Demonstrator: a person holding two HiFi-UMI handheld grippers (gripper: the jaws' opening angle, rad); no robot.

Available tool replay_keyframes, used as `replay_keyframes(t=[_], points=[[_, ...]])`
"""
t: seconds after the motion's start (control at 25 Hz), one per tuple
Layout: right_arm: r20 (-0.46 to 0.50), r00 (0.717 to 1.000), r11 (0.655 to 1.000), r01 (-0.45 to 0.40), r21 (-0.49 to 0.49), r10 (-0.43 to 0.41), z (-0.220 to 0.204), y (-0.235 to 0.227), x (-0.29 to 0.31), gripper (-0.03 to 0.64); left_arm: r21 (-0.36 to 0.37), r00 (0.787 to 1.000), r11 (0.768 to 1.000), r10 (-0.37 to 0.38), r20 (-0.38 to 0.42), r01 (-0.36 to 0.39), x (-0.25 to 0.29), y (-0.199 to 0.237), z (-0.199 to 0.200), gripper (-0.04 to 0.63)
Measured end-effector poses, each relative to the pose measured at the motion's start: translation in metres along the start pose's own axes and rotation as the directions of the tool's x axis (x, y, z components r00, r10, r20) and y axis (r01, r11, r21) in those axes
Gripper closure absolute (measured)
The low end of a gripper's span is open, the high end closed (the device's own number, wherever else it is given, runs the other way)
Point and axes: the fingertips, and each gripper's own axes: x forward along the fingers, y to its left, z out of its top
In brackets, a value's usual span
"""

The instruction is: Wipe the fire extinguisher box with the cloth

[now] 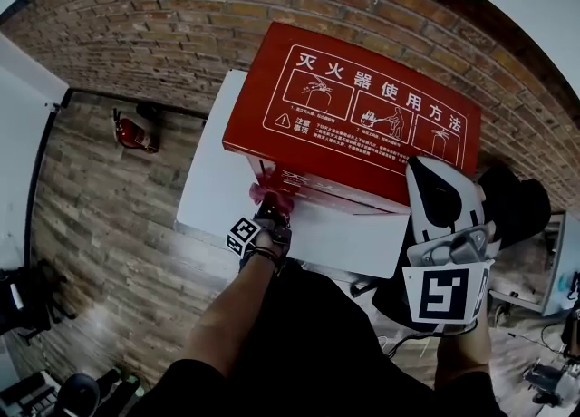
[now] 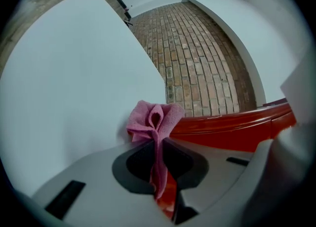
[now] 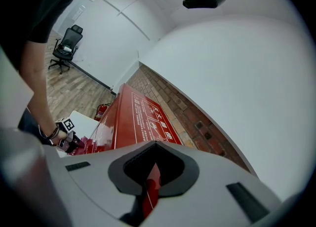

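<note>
Two grippers: one in each of the person's hands, both at the near side of the box.
Left gripper [image 2: 160,147]: clamped on a pink cloth [image 2: 153,118], which bunches out past the jaw tips and trails back between them.
Cloth position: against the near face of the box, low down by the white table [image 1: 213,193].
Right gripper [image 1: 433,190]: jaws closed together at the box's near right corner; a sliver of red shows in the slit between them, and I cannot tell whether they pinch it.
Box [image 1: 362,107]: red fire extinguisher box with white instruction pictures on top, standing on the table close to the brick wall [image 1: 181,7].
Floor [image 1: 100,225]: wood boards, with a red fire extinguisher [image 1: 131,132] standing by the wall, left of the table.
</note>
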Motion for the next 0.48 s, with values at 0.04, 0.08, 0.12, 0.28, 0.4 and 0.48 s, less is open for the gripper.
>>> replay_keyframes(t=[0.04, 0.08, 0.12, 0.28, 0.4, 0.48], points=[[-0.004, 1.000, 1.000, 0.001, 0.002, -0.001, -0.0002, -0.0003, 0.0003, 0.598, -0.013, 1.000, 1.000, 0.001, -0.003, -0.001, 0.0001, 0.0005, -0.0008, 0.541], [-0.010, 1.000, 1.000, 0.003, 0.005, -0.003, -0.0002, -0.0006, 0.0008, 0.598, -0.024, 1.000, 1.000, 0.002, -0.008, -0.002, 0.0002, 0.0011, -0.0014, 0.541], [-0.016, 1.000, 1.000, 0.006, 0.006, -0.006, 0.0000, -0.0009, 0.0017, 0.598, -0.036, 1.000, 0.999, 0.002, -0.013, -0.002, 0.0004, 0.0015, -0.0015, 0.541], [-0.028, 0.999, 0.999, 0.026, 0.019, -0.025, 0.0011, -0.0023, 0.0050, 0.598, -0.065, 0.999, 0.998, -0.011, -0.038, 0.008, 0.0027, 0.0013, -0.0001, 0.541], [-0.037, 0.998, 0.999, 0.043, 0.033, -0.042, -0.0006, -0.0019, 0.0039, 0.598, -0.058, 0.998, 0.998, -0.011, -0.067, 0.007, 0.0036, 0.0013, 0.0006, 0.541], [-0.039, 0.998, 0.998, 0.049, 0.028, -0.048, -0.0005, -0.0005, 0.0025, 0.598, -0.055, 0.997, 0.998, -0.004, -0.080, -0.001, 0.0025, 0.0019, -0.0003, 0.541]])
